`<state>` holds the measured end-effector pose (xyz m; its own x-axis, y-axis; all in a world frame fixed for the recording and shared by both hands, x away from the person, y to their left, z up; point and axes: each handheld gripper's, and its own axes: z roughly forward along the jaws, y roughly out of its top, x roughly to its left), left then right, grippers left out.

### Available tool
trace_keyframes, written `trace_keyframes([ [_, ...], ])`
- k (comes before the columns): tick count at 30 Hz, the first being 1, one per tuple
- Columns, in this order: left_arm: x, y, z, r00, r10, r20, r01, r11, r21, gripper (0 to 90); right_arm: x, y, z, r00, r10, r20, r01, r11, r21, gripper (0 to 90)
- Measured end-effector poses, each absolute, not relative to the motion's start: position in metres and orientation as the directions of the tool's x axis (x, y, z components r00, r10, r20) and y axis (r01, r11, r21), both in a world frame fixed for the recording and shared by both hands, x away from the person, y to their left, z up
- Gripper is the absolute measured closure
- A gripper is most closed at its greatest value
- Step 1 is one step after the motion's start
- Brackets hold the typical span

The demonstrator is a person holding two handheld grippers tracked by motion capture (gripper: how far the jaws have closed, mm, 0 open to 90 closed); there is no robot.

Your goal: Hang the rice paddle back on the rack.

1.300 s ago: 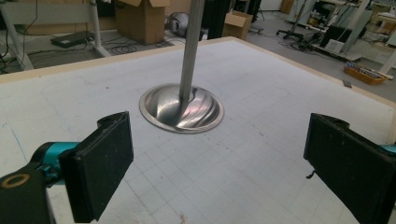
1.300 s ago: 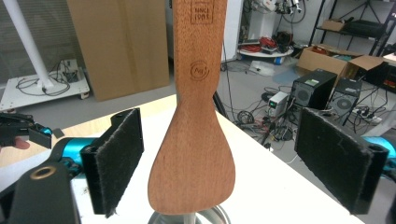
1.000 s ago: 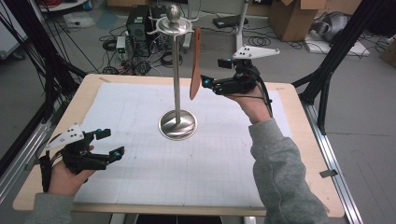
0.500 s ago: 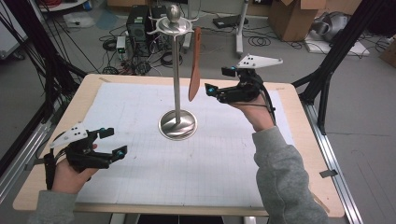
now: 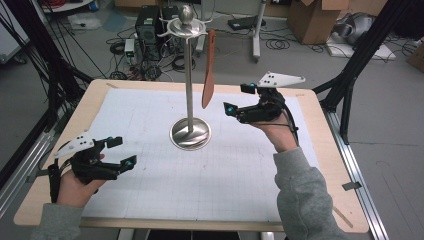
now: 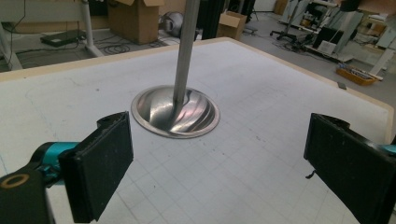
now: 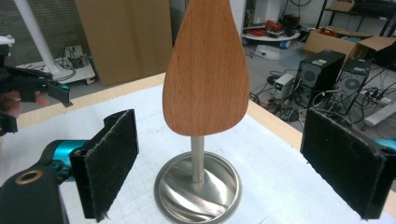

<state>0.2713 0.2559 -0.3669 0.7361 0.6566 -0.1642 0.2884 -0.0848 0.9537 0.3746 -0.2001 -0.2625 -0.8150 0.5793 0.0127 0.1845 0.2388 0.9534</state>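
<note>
Right gripper (image 5: 239, 99) drawn back from hanging wooden spatula (image 5: 208, 75), fingers apart, left gripper (image 5: 121, 151) low, fingers apart

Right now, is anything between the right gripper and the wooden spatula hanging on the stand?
Nothing visible. The right gripper is open, facing the wooden spatula with bare air between; the stand's pole lies behind the blade.

1. One wooden spatula (image 5: 208, 75), hanging just ahead of the right claw (image 5: 236, 98)
2. One metal stand (image 5: 189, 132), a single pole on a single round base, beyond the spatula from the right claw and well ahead of the left claw (image 5: 121, 152)
3. Two claws, one in each hand, each with two black jaws standing apart
4. One surface (image 5: 320, 165) under both claws
</note>
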Motion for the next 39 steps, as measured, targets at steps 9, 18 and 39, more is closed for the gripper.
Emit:
trace_keyframes([
  [9,0.271,0.256,-0.365,0.736,0.657,-0.160,0.278,-0.078,0.957,8.5,0.365,-0.212,-0.275,-0.813,0.582,0.033,0.191,0.213,0.958,10.1],
  [18,0.273,0.252,-0.365,0.740,0.654,-0.158,0.278,-0.083,0.957,8.4,0.359,-0.228,-0.290,-0.797,0.601,0.061,0.211,0.182,0.960,10.1],
  [39,0.279,0.248,-0.369,0.746,0.646,-0.159,0.283,-0.092,0.955,8.4,0.344,-0.252,-0.314,-0.782,0.619,0.068,0.217,0.169,0.962,10.1],
])
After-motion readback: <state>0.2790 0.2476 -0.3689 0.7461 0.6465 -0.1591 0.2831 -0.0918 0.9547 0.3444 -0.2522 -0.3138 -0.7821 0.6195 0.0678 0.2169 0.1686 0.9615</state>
